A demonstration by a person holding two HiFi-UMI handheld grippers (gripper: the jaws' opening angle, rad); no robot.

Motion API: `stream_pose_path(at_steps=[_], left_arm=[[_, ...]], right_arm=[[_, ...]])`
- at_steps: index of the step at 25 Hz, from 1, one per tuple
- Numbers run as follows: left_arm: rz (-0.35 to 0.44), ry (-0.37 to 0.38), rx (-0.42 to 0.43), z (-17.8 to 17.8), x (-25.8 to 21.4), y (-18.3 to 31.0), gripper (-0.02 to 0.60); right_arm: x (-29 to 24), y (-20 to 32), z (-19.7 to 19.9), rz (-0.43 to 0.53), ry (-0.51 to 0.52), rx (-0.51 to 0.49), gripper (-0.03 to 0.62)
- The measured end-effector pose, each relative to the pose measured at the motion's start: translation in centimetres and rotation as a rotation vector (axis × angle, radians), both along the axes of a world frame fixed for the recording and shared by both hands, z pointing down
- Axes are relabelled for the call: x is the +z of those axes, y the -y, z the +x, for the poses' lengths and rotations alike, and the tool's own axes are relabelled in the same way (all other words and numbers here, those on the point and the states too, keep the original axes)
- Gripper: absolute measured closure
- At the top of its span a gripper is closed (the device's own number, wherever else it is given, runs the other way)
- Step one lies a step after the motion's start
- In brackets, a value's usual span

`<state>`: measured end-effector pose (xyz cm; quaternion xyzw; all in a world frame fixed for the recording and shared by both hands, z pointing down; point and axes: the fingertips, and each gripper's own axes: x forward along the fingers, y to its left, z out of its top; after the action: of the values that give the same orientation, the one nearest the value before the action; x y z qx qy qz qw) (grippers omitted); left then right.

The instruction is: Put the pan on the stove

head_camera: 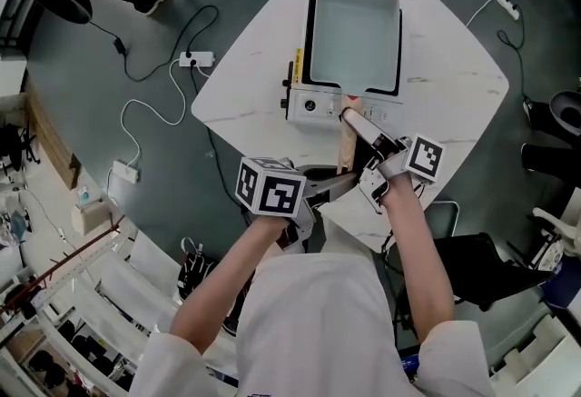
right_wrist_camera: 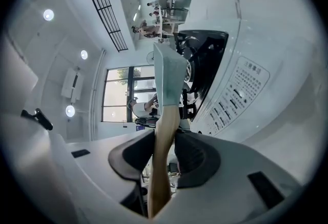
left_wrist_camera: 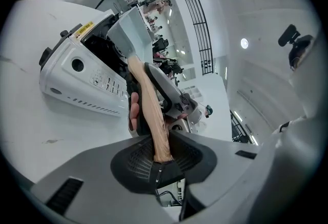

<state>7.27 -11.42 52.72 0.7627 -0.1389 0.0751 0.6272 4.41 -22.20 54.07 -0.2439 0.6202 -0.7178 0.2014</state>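
A square pale grey pan (head_camera: pixel 356 32) lies over the white portable stove (head_camera: pixel 313 104) on the white table (head_camera: pixel 454 86). Its wooden handle (head_camera: pixel 347 148) points back toward me. My right gripper (head_camera: pixel 357 124) is shut on the handle close to the stove, and my left gripper (head_camera: pixel 341 181) is shut on the handle's free end. In the left gripper view the handle (left_wrist_camera: pixel 151 110) runs out of the left gripper (left_wrist_camera: pixel 163 148) up to the pan (left_wrist_camera: pixel 128 33), past the stove (left_wrist_camera: pixel 77 72). In the right gripper view the handle (right_wrist_camera: pixel 165 130) stands pinched in the right gripper (right_wrist_camera: pixel 165 148) below the pan (right_wrist_camera: pixel 169 77).
The stove's control knob (head_camera: pixel 310 104) faces me at the table's near edge. On the dark floor lie a power strip (head_camera: pixel 196 59) with cables at the left and another (head_camera: pixel 507 6) at the right. A black chair (head_camera: pixel 472 263) stands at my right.
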Motion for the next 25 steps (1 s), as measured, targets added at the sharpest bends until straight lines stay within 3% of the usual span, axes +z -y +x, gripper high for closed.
stream_pose_path(at_steps=[11, 17, 19, 21, 25], left_arm=[[-0.026, 0.006, -0.013, 0.2, 2.1, 0.5, 0.497], [-0.037, -0.022, -0.055, 0.1, 1.4, 0.1, 0.494], [-0.028, -0.011, -0.066, -0.1, 1.4, 0.1, 0.490], [-0.013, 0.008, -0.079, -0.4, 1.5, 0.4, 0.475], [-0.030, -0.024, -0.141, -1.3, 1.5, 1.4, 0.357]], right_arm=[[2.1, 0.5, -0.1, -0.026, -0.010, -0.016, 0.468], [1.1, 0.1, 0.2, -0.016, 0.006, 0.022, 0.467], [0.9, 0.2, 0.1, 0.001, 0.011, 0.025, 0.440], [0.6, 0.4, 0.0, 0.016, 0.001, 0.015, 0.372], [0.8, 1.0, 0.1, 0.018, -0.022, 0.015, 0.372]])
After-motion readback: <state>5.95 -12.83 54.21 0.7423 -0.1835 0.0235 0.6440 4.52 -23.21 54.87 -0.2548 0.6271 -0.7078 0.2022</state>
